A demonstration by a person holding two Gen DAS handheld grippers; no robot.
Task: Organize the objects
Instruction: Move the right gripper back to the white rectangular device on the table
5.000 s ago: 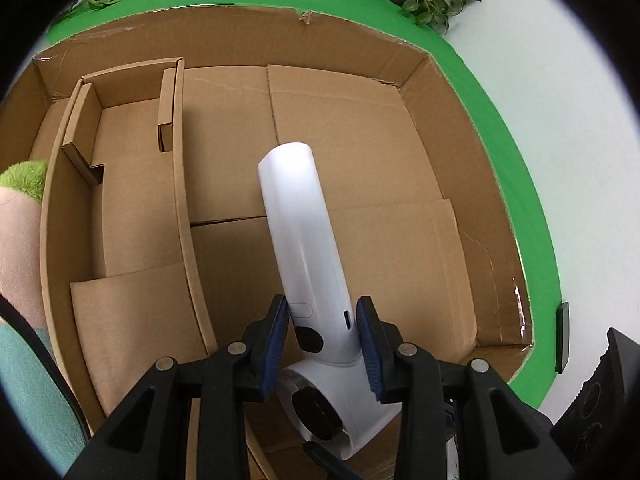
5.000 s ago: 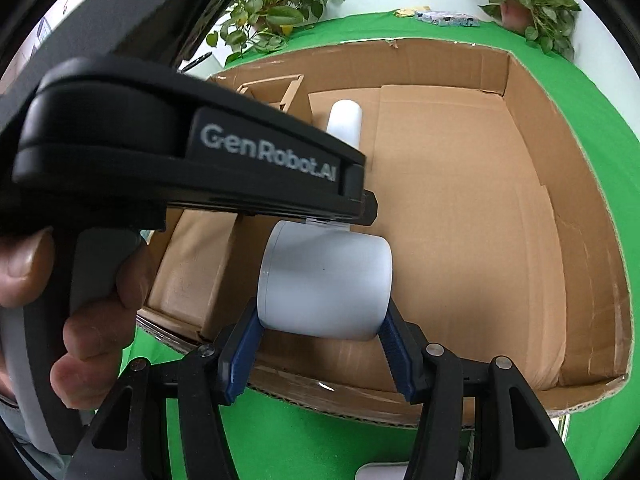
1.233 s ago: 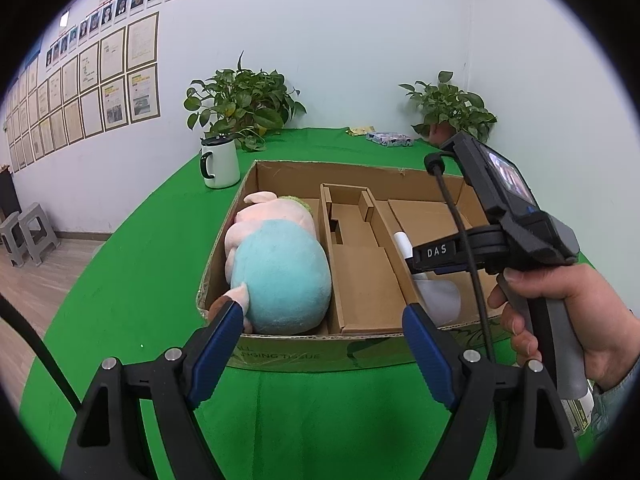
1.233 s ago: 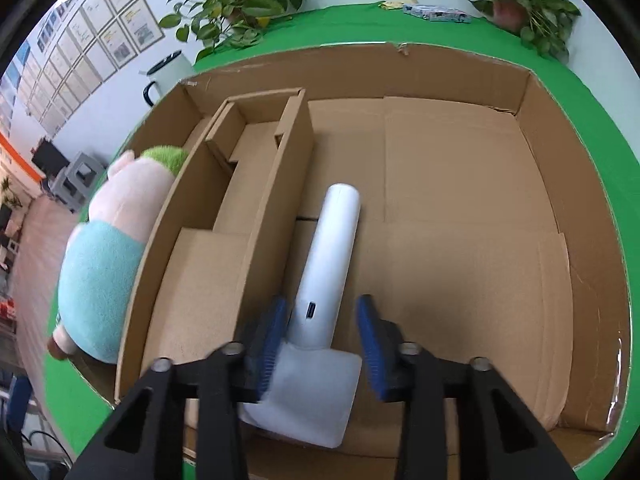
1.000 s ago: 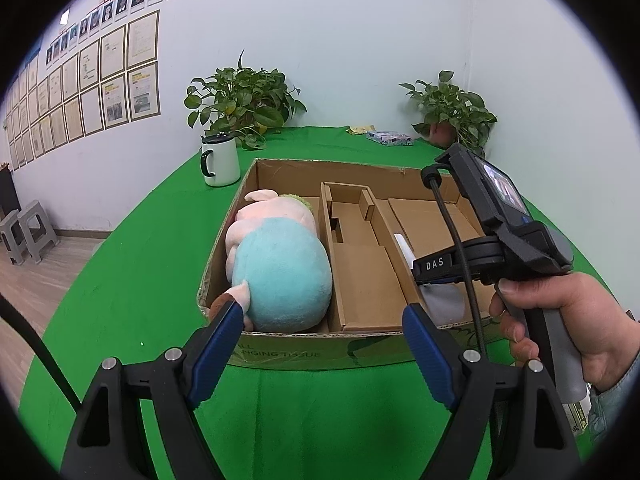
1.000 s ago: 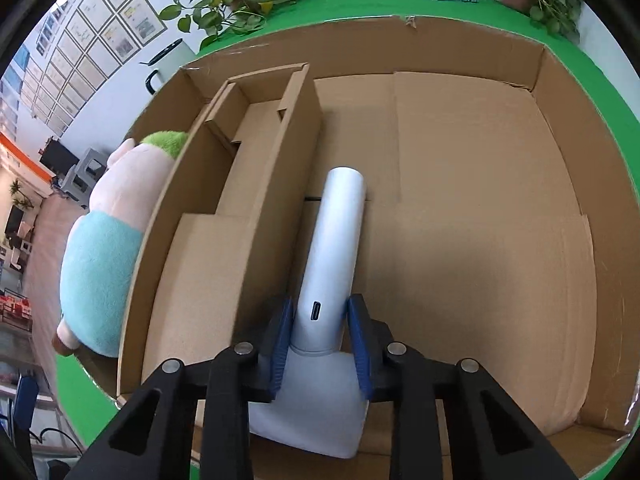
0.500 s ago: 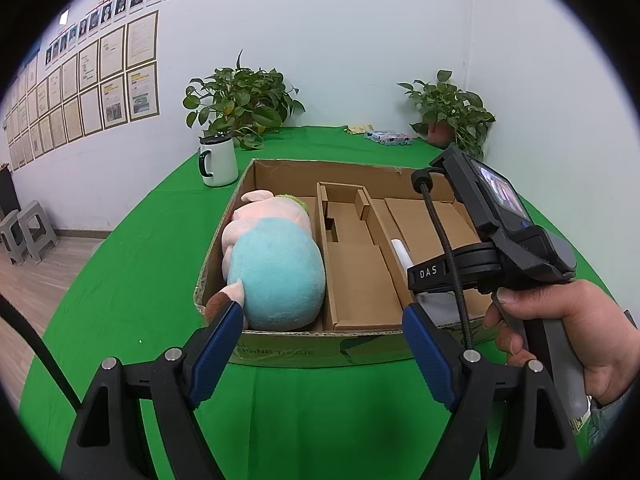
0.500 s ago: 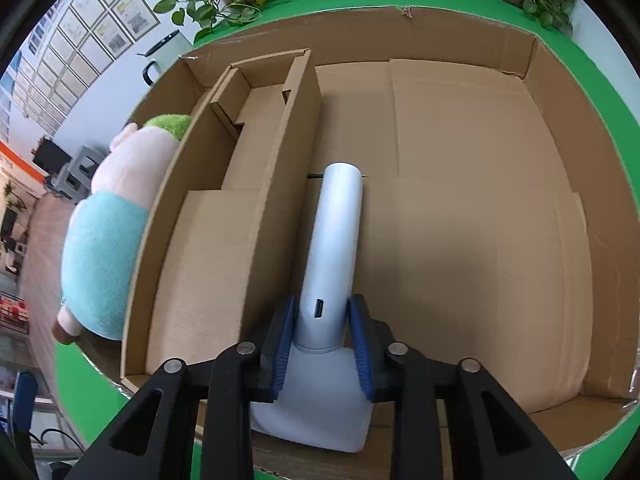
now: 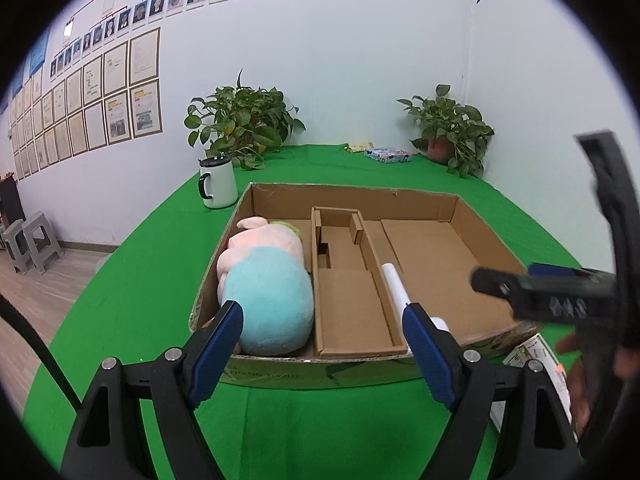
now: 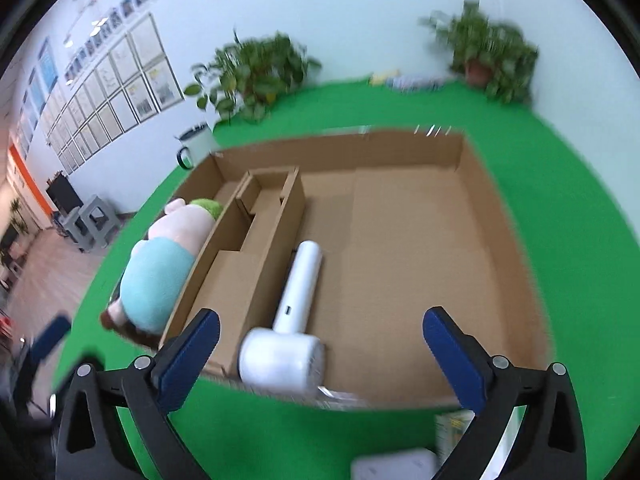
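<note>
Now both my left gripper (image 9: 322,338) and right gripper (image 10: 320,354) gape wide, empty; white hair dryer (image 10: 294,314) lies in cardboard box (image 10: 516,248), head at near wall, could tip out if bumped.

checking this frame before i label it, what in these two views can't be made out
- Left wrist view: the white hair dryer head sits behind the left gripper finger.
- Left wrist view: the right gripper is cut off by the edge; its jaws are out of frame.
- Right wrist view: motion blur smears the mug.
- Right wrist view: a white object at the bottom edge is cut off, unidentifiable.
</note>
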